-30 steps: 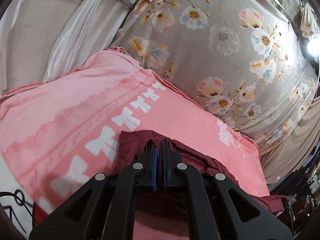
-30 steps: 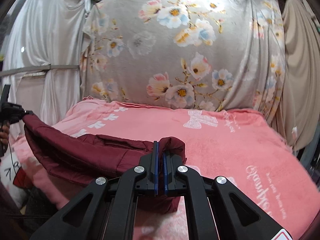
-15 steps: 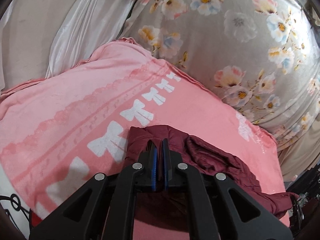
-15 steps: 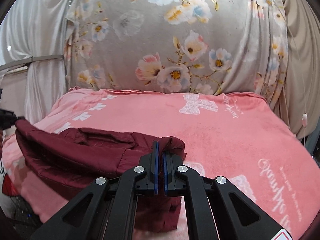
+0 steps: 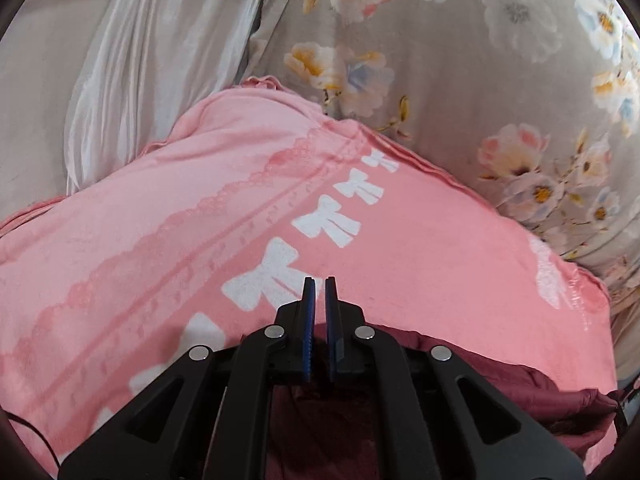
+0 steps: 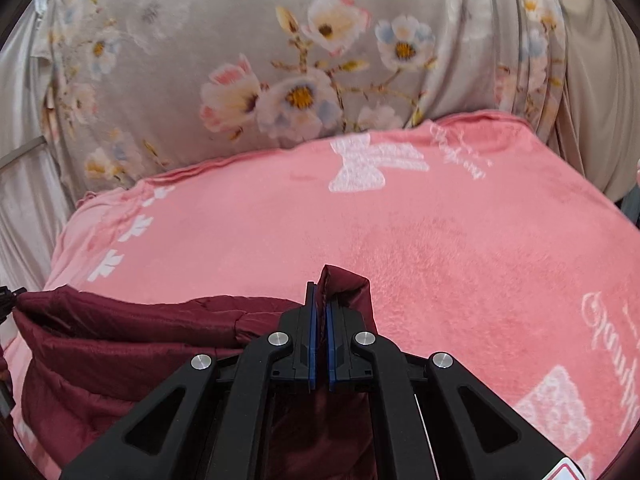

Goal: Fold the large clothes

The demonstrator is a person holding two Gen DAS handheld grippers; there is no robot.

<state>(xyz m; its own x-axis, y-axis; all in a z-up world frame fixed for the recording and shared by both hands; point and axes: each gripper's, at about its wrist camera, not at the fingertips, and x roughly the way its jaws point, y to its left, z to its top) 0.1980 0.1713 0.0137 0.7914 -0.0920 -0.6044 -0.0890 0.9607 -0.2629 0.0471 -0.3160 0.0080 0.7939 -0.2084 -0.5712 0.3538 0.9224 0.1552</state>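
- Maroon padded garment (image 6: pixel 120 344): quilted, shiny fabric, lying along the near edge of the pink blanket (image 6: pixel 460 248), bunched into a thick roll that runs left from the right gripper.
- Right gripper (image 6: pixel 320 300): blue-padded fingers (image 6: pixel 311 332) clamped on a raised fold of the garment; a peak of maroon cloth sticks up just past the fingertips and drapes to the right of them.
- Left gripper (image 5: pixel 319 292): fingers slightly apart, narrow gap, pink blanket visible through the gap at the tips. Nothing between the fingertips. Maroon cloth (image 5: pixel 500 392) sits below and behind the fingers, near the base of the gap; cannot tell whether it touches the pads there.
- In the left wrist view the garment spreads under the gripper body and off to the right along the blanket's near edge, wrinkled.
- Blanket: pink plush, covers the whole work surface. White bow prints (image 5: pixel 326 220) in a row along its left side, with a lace-pattern band beside them; one large white bow (image 6: pixel 372 160) and white script lettering at the far right side.
- Behind the blanket: grey floral sheet (image 6: pixel 280 60) hanging as a backdrop, touching the blanket's far edge.
- Left of the floral sheet: pale satin curtain (image 5: pixel 152 60), draped in folds.
- Far right in the right wrist view: plain beige cloth (image 6: pixel 592 80) hanging beside the floral sheet.
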